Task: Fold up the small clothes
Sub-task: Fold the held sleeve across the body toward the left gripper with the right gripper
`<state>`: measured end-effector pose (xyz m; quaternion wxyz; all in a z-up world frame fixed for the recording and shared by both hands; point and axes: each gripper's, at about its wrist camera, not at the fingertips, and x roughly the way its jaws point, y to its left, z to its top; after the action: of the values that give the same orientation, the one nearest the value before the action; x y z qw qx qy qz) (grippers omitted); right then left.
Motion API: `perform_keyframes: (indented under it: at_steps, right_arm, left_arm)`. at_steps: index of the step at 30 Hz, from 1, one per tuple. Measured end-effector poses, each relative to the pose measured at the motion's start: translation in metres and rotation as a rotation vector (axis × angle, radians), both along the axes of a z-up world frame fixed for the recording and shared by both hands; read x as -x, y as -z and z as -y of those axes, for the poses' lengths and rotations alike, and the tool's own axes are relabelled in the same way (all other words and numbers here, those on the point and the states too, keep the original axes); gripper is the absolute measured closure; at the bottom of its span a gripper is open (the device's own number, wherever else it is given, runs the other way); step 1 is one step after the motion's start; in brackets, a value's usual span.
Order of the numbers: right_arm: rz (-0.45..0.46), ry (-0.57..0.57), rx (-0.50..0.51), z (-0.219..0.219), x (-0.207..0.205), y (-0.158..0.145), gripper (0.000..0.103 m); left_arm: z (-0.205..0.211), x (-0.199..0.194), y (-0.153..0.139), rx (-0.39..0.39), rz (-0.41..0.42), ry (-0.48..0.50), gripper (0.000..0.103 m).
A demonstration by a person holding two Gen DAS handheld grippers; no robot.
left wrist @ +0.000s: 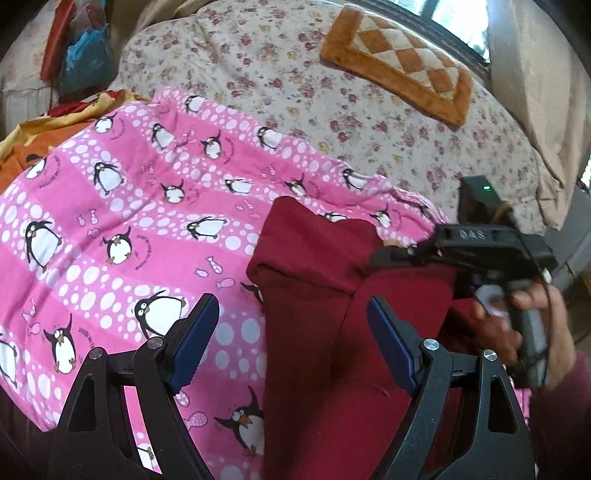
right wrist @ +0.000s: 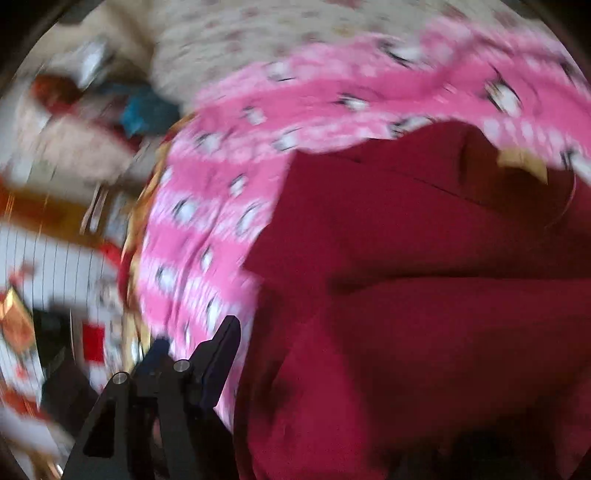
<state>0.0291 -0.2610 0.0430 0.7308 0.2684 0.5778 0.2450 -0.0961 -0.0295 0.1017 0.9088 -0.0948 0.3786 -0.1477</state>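
1. The dark red garment (left wrist: 332,302) lies partly folded on the pink penguin sheet (left wrist: 110,206), at its near right part.
2. The left gripper (left wrist: 291,343) hovers wide and empty over the garment's left edge; it may pinch the sheet too.
3. The right gripper (left wrist: 461,247) is blurred; I cannot tell its jaws. It could drag the fold open.

a bed in floral bedding (left wrist: 258,66), an orange checkered mat (left wrist: 399,59) on it (window (left wrist: 443,11) behind)
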Motion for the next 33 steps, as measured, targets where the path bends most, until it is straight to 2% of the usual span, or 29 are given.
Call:
perform_keyframes:
  at_steps: [4,6,7,9,14,19,22,26,29,33]
  right_arm:
    - [0.015,0.045,-0.071,0.02,0.011,-0.001,0.037]
    - [0.043,0.048,-0.072,0.036,0.032,-0.011,0.035]
    - [0.052,0.041,-0.071,0.039,0.039,-0.016,0.03]
    - [0.054,0.002,-0.046,0.042,0.055,-0.019,0.027]
    - [0.042,-0.101,-0.011,0.024,0.081,-0.008,0.027]
    - [0.134,-0.131,-0.081,0.0,0.054,-0.044,0.027]
    - [0.174,-0.046,-0.082,-0.006,0.016,-0.052,0.026]
    - [0.095,0.109,-0.118,0.009,-0.022,-0.02,0.026]
    - [0.048,0.153,-0.165,0.029,-0.013,-0.001,0.026]
    - [0.104,0.152,-0.111,0.055,0.024,-0.005,0.025]
  left_arm:
    - [0.005,0.01,0.002,0.001,0.022,0.106,0.02]
    - [0.014,0.015,0.01,-0.019,-0.004,0.17,0.02]
    - [0.018,0.017,0.015,-0.027,-0.023,0.186,0.02]
    - [0.024,0.019,0.027,-0.034,-0.075,0.209,0.02]
    - [0.026,0.014,0.045,-0.023,-0.149,0.183,0.02]
    - [0.015,0.008,0.033,-0.006,-0.11,0.134,0.02]
    - [0.011,0.001,0.028,0.003,-0.099,0.113,0.02]
    - [0.012,-0.011,0.024,0.005,-0.092,0.104,0.02]
    - [0.016,-0.024,0.021,-0.028,-0.067,0.11,0.02]
    - [0.026,-0.05,0.019,-0.083,-0.026,0.093,0.02]
